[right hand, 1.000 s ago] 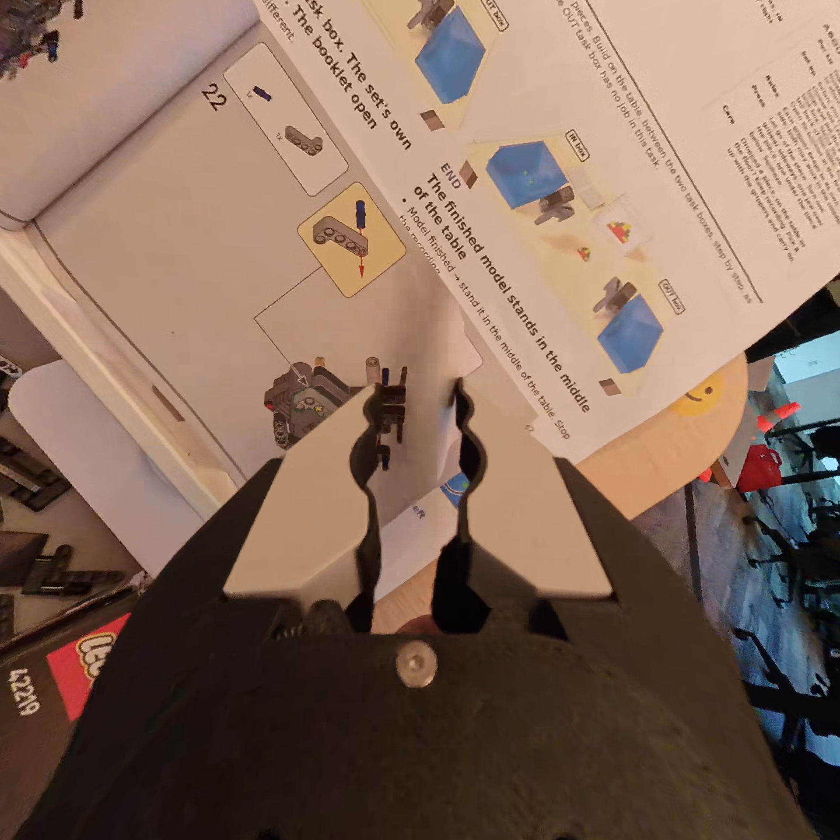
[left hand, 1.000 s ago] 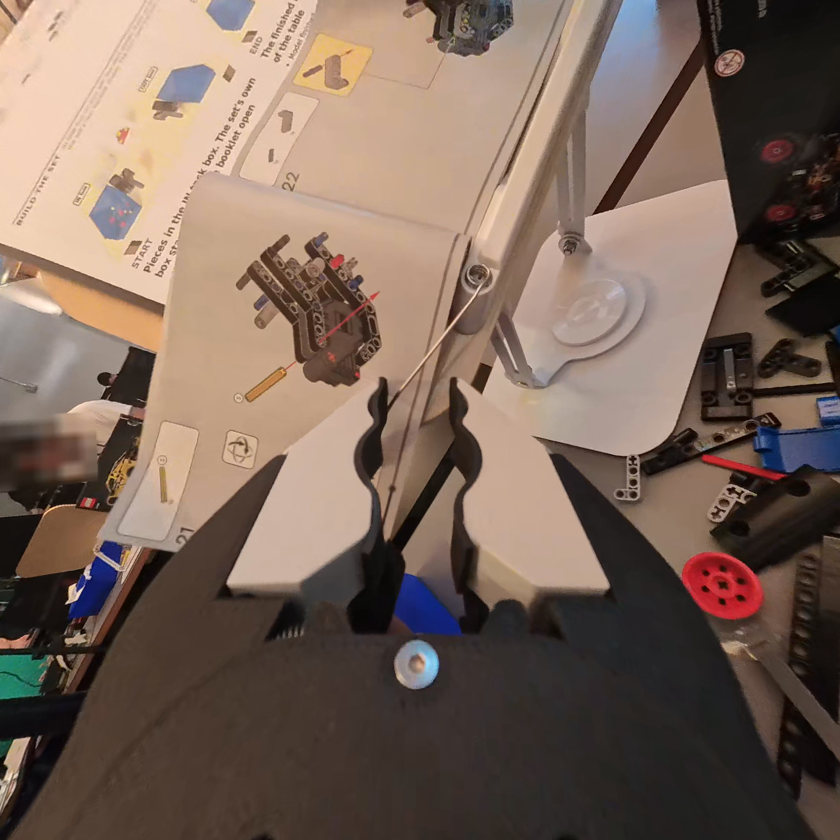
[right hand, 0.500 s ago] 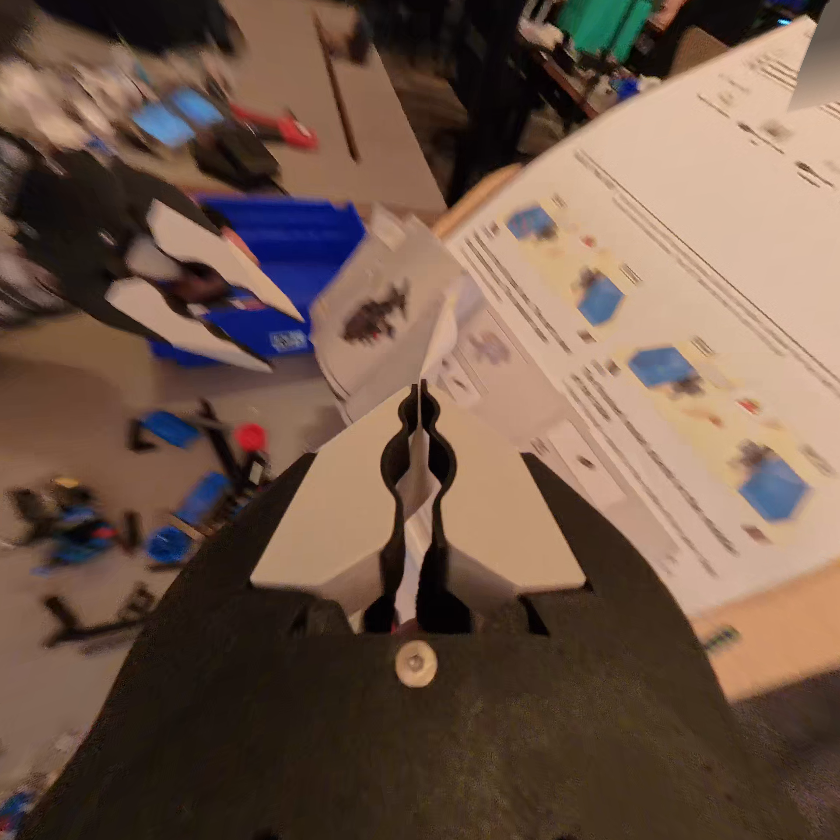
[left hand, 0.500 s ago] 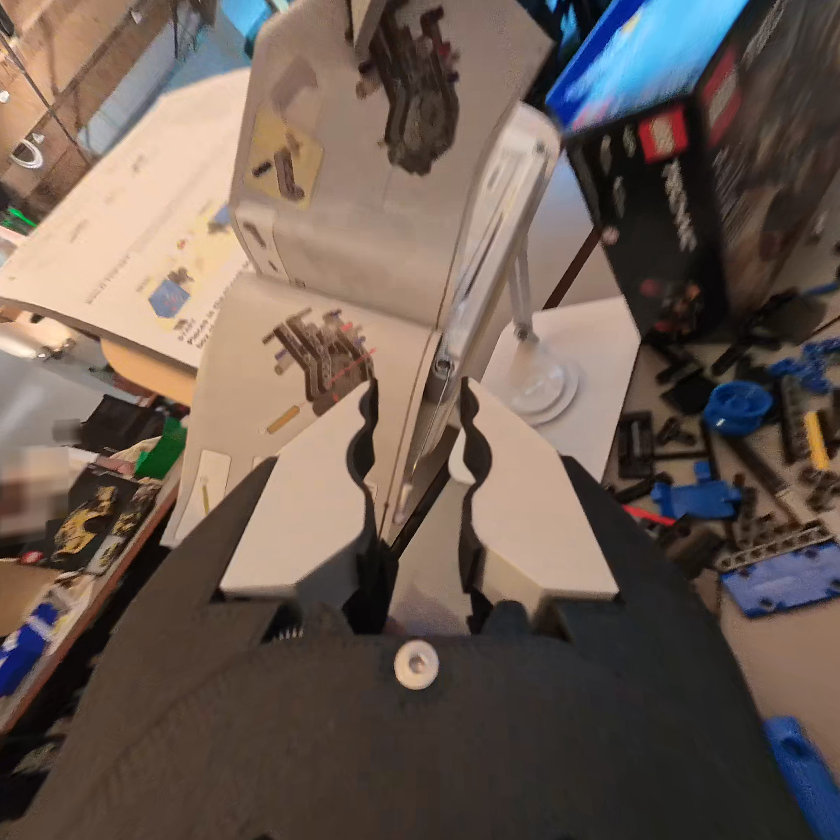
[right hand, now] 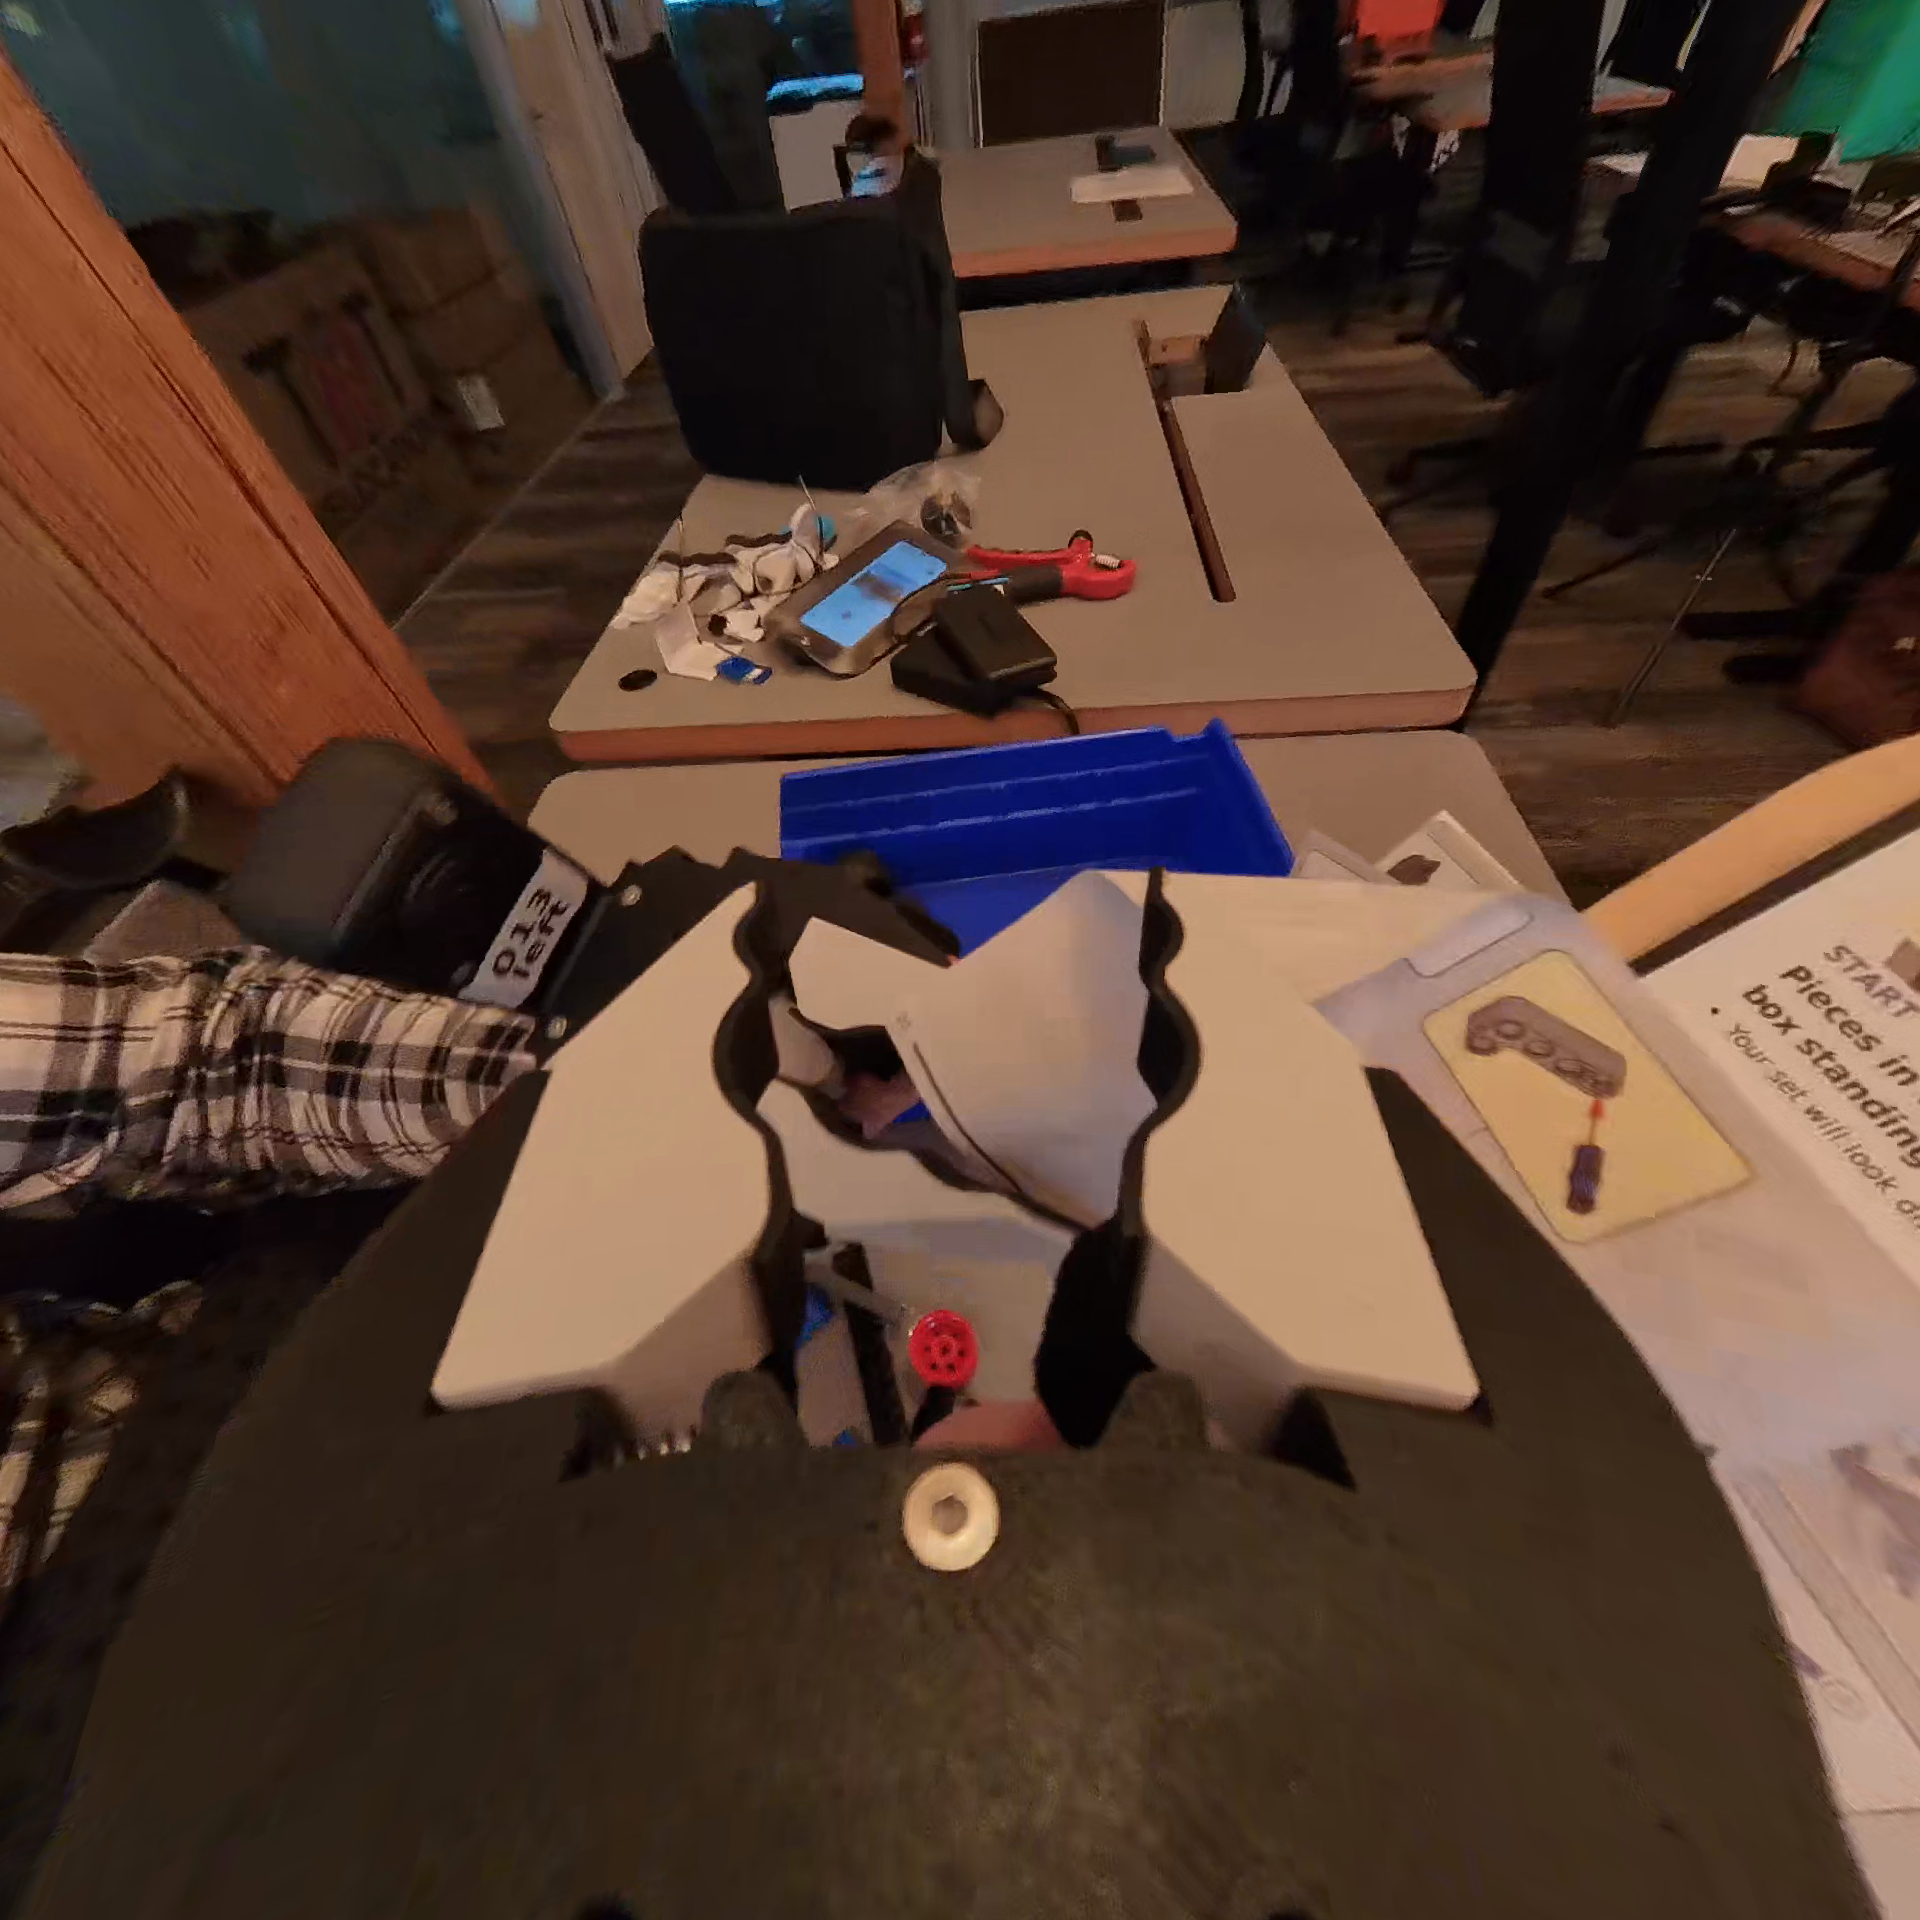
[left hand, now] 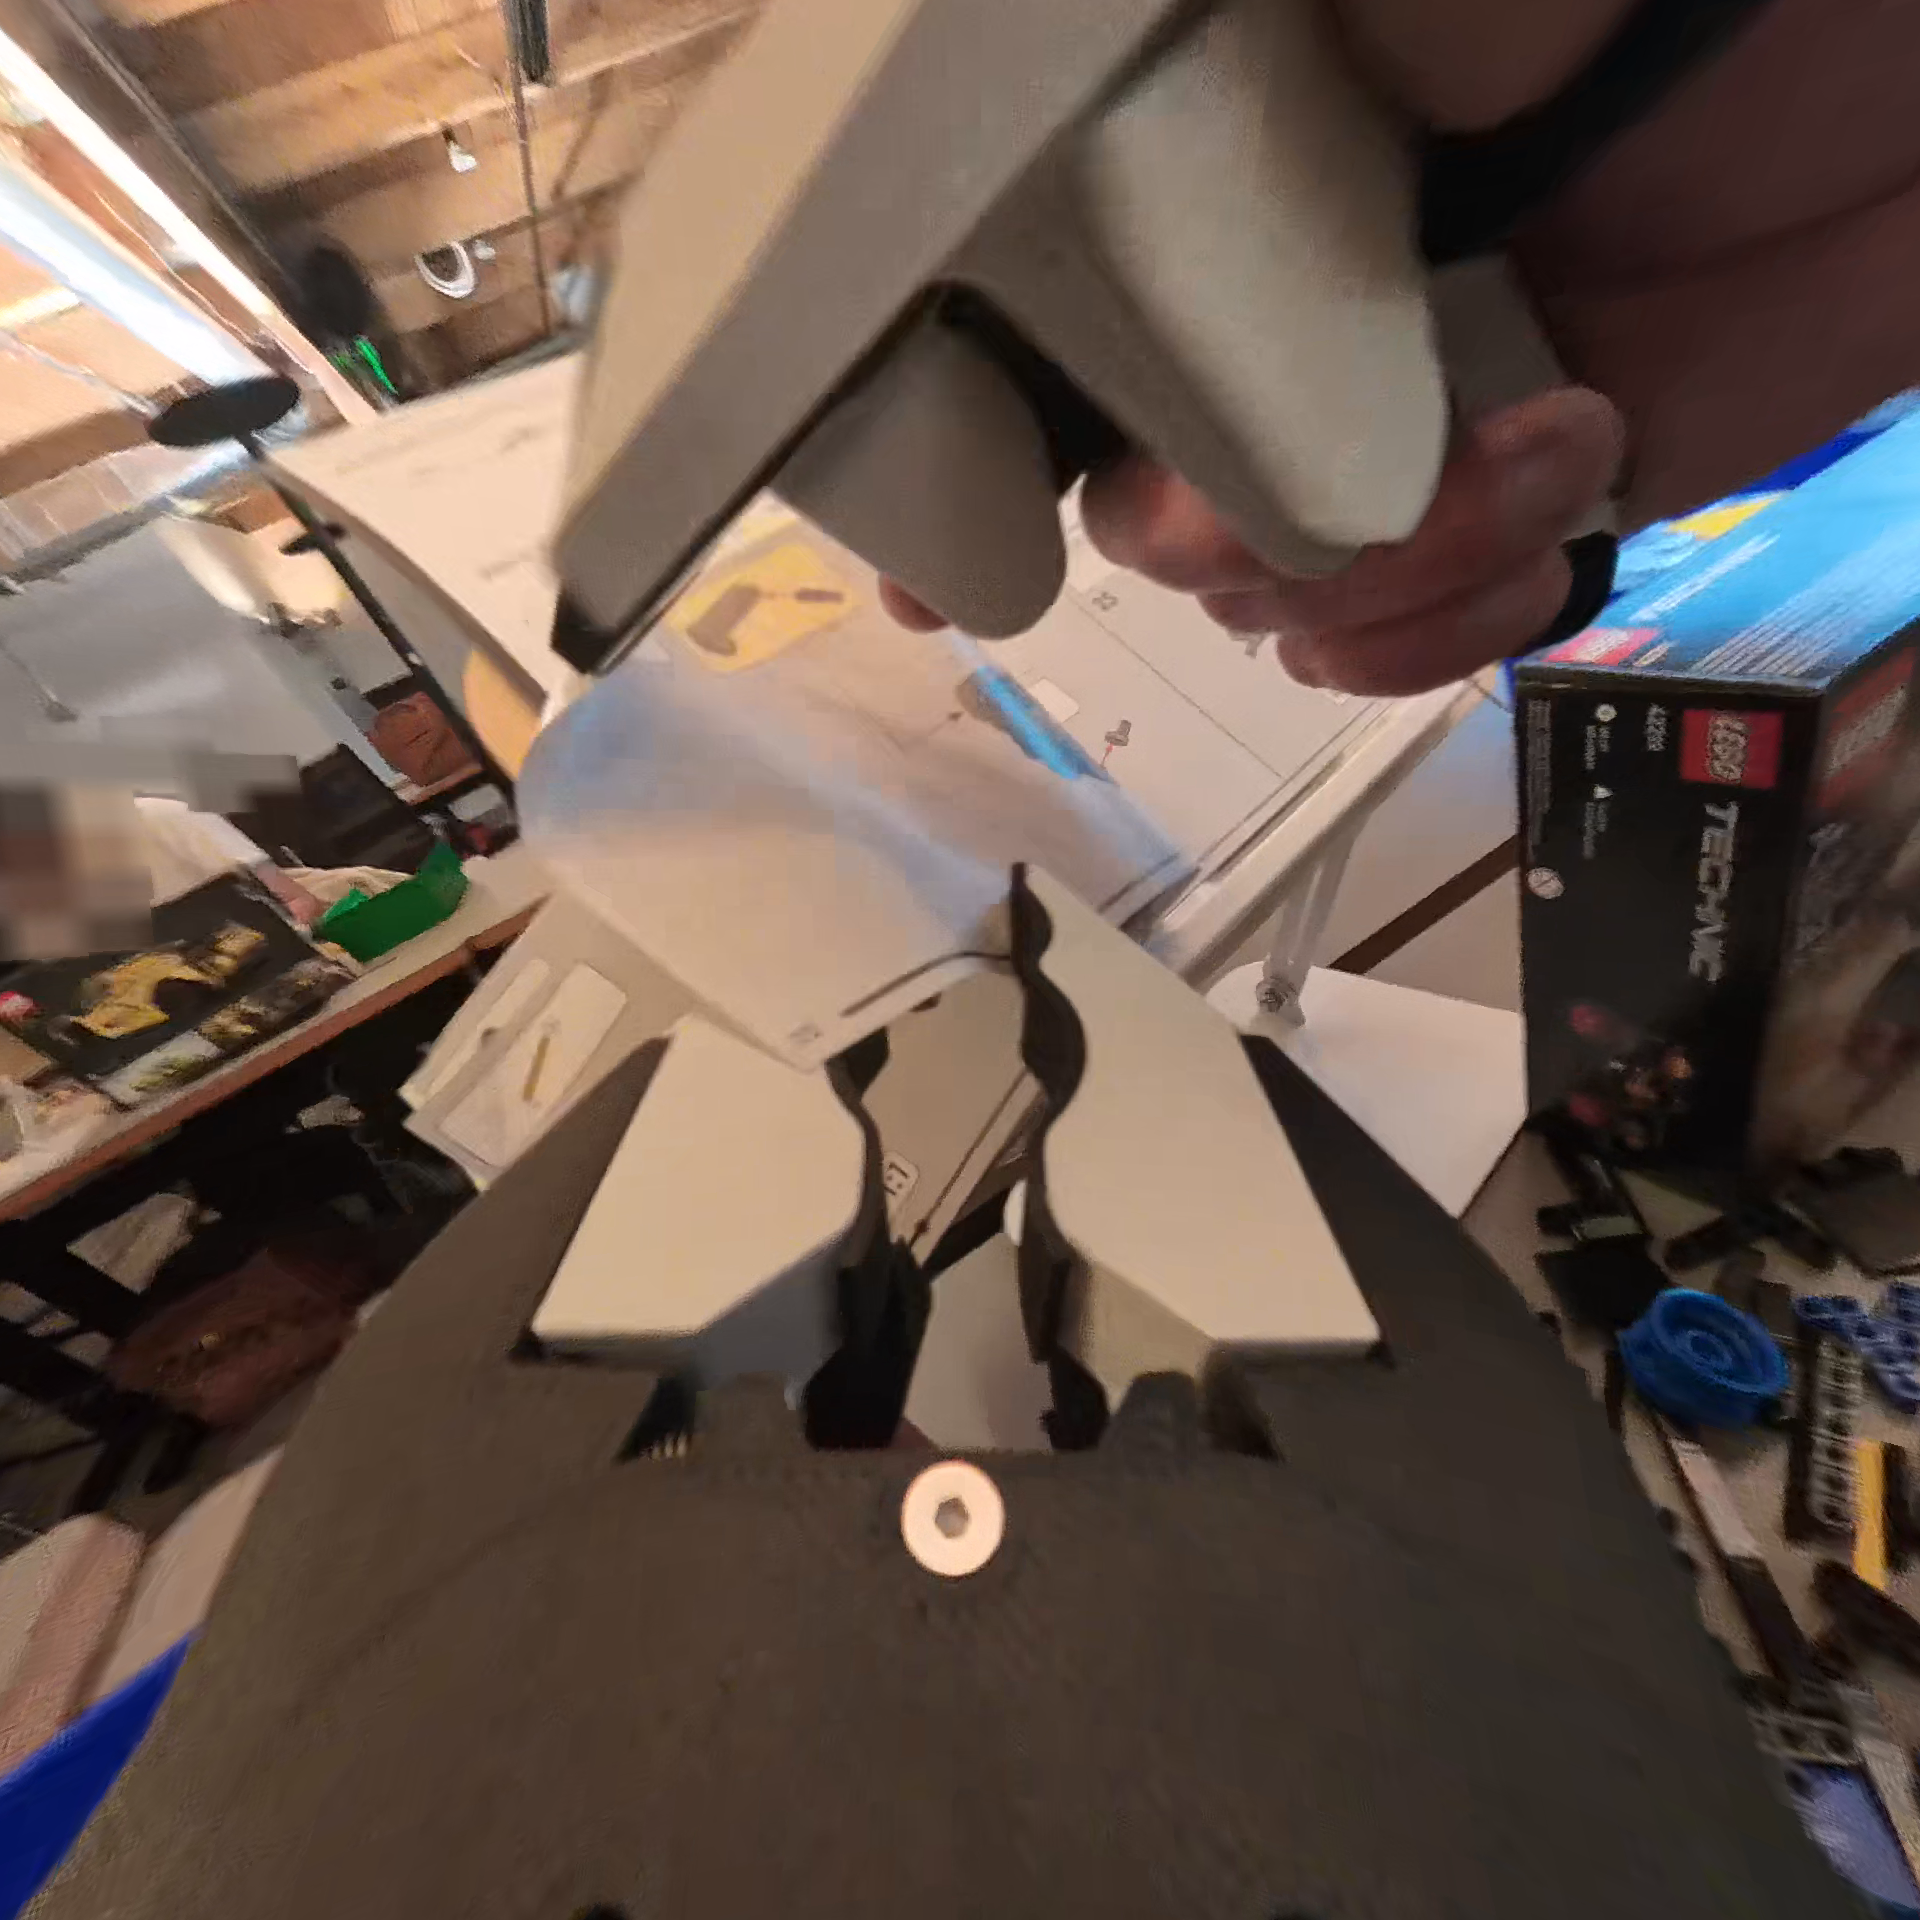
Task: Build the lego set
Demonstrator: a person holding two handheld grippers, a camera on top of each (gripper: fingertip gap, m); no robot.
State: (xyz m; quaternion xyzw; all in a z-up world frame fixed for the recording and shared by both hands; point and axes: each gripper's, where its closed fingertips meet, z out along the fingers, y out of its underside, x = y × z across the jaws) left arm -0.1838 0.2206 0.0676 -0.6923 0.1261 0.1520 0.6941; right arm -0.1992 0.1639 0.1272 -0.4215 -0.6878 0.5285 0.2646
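Left wrist view: the left tongs are seen with the jaws parted, a curled page of the instruction booklet lying over and between the tips; whether the page is pinched cannot be told, and the grip reads as released. The booklet is carried on a white stand. Above, the right tongs' pale handle is held by a hand. The set's black box is stood to the right, with loose pieces on the bench below it, among them a blue wheel. Right wrist view: the right tongs are recorded wide apart and empty, a lifted booklet page showing through the gap. The left tongs are seen farther off, at that page, held from a plaid sleeve. A blue bin is placed behind; a printed instruction sheet lies to the right; a red wheel is glimpsed low between the jaws. Progress, as judged: a page turn is under way and no assembled model is visible in either view; many parts lie loose, so most of the building appears left to do.
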